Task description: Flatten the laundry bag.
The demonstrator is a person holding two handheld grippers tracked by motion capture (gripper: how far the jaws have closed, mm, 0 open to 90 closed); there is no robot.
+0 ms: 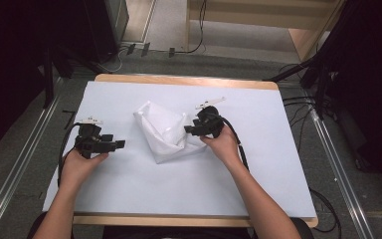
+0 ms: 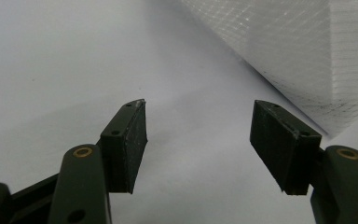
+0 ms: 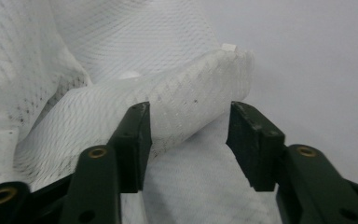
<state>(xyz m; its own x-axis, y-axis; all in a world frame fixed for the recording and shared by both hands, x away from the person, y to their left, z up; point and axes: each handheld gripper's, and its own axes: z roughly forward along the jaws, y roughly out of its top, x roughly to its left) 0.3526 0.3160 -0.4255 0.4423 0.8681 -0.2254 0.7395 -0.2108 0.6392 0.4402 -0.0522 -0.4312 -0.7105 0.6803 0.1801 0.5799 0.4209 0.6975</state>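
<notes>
A white mesh cloth lies crumpled and partly folded in the middle of the white table top. My right gripper is at the cloth's right edge, held in a hand. In the right gripper view its jaws stand open around a rolled fold of the cloth; the fold lies against the left pad and clear of the right one. My left gripper rests low on the table left of the cloth, open with nothing in it. The cloth's edge lies ahead of it to the right.
The white sheet covers a wooden table whose edge shows at the back. Cables trail from both grippers. Dark stands and cables crowd the floor at the right, and metal rails run along both sides.
</notes>
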